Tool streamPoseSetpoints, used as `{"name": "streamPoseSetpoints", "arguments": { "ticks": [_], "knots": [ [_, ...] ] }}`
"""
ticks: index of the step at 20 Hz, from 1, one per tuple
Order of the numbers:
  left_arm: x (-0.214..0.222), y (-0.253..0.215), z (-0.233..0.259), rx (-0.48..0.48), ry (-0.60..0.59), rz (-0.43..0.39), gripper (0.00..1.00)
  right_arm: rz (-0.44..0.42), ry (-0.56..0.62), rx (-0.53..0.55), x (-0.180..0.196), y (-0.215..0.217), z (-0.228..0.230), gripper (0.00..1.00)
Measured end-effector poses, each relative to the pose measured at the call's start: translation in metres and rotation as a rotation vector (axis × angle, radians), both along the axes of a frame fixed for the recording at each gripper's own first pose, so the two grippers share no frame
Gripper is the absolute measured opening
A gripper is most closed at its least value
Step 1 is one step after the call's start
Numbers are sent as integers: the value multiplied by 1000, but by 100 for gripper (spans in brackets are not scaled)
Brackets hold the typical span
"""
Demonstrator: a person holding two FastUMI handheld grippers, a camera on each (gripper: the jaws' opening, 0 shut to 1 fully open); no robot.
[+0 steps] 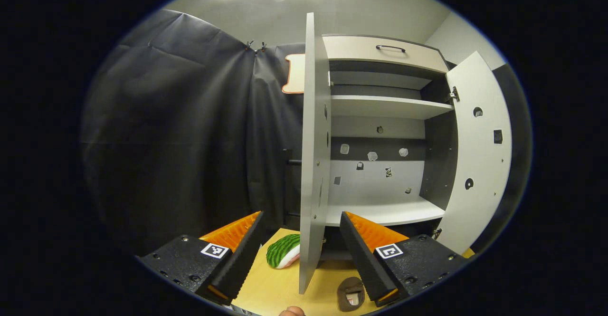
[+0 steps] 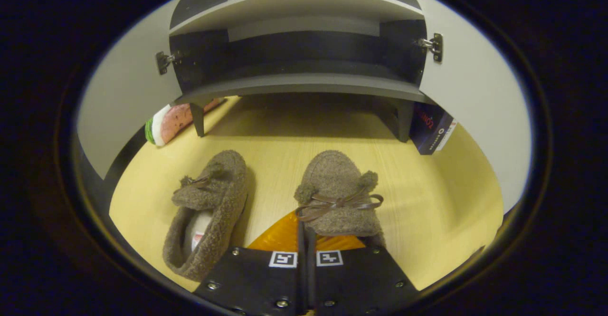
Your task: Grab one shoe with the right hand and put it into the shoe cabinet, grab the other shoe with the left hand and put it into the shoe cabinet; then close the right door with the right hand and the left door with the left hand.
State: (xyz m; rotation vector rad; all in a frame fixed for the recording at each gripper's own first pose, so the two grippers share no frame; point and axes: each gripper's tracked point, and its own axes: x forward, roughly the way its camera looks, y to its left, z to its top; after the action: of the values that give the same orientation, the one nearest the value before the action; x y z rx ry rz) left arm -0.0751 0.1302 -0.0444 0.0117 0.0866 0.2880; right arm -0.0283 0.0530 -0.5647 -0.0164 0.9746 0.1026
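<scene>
right shoe [image 2: 336,193] at right gripper [image 2: 304,233] fingertips

- Two brown fuzzy shoes, left shoe [image 2: 206,211] and right shoe [image 2: 338,193], lie side by side on the table.
- The shoe cabinet [image 1: 384,107] stands with both doors open.

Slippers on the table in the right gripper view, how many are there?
2. One brown slipper lies left of the tongs on the yellow table; the other slipper sits straight ahead with its heel at the right gripper. None seem hidden.
</scene>
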Motion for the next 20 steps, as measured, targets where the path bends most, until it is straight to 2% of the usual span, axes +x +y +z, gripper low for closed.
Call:
{"name": "streamPoseSetpoints", "arguments": {
  "ticks": [4, 9, 12, 15, 20],
  "knots": [
    [1, -12, -7, 11, 13, -34, 96, 8, -105, 34, 19, -3, 65, 1],
    [-3, -19, -18, 33, 33, -59, 96, 43, -307, 71, 65, 3, 193, 1],
    [-6, -20, -22, 30, 37, -65, 96, 60, -400, 88, 111, 9, 266, 0],
    [-14, -19, -31, 20, 48, -57, 96, 90, -493, 68, 175, 15, 317, 0],
    [-27, -19, -44, -7, 78, -30, 97, 84, -543, 41, 284, 19, 332, 1]
  ]
}}
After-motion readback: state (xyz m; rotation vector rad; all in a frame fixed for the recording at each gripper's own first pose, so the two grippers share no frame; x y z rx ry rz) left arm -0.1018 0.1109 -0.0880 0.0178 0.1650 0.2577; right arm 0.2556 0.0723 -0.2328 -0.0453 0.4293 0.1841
